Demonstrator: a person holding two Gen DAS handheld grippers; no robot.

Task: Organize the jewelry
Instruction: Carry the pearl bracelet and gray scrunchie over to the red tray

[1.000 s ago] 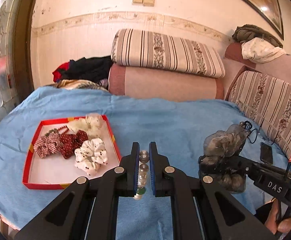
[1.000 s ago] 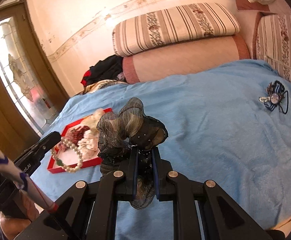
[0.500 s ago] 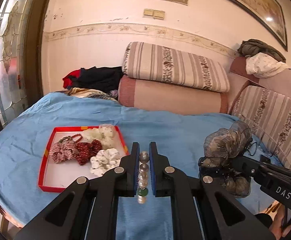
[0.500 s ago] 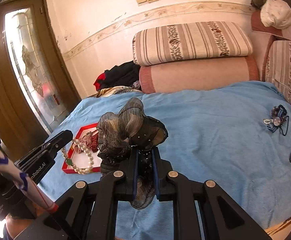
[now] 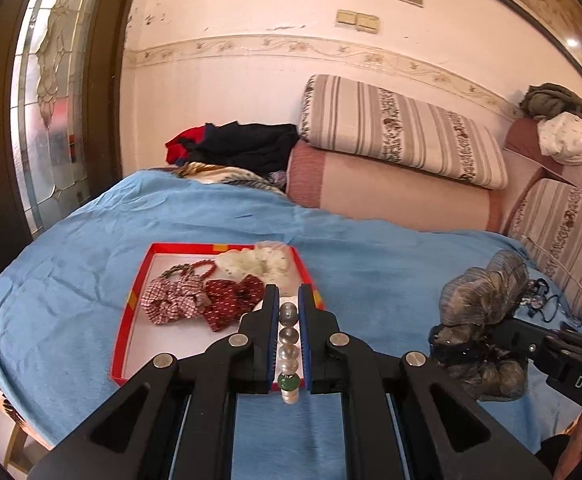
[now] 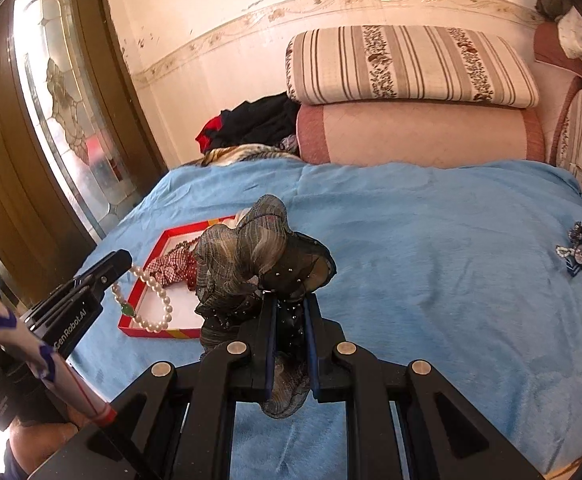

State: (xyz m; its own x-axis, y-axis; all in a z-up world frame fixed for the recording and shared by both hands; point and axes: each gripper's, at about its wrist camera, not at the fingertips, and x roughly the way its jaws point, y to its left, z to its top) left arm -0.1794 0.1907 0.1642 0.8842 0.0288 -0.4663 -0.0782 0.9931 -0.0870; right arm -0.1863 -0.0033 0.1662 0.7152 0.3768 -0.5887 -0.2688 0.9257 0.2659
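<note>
Both grippers holding pieces above the blue blanket point(image 5: 371, 264)
Left gripper point(image 5: 289, 312) is clamping a pearl necklace point(image 5: 289, 344); right gripper point(image 6: 289, 312) is pinching a grey scrunchie point(image 6: 259, 248)

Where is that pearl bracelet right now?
The pearl bracelet is pinched in the left gripper, dangling above the near edge of the red tray, left of the grey scrunchie.

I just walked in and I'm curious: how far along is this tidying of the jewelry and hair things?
Partly done. Several scrunchies already lie in the red tray. In hand: the left gripper is shut on a pearl bracelet beside the tray, and the right gripper is shut on a dark gauzy scrunchie. Left to do: both need setting down, and a blue hair tie with a charm lies loose on the blue blanket.
</note>
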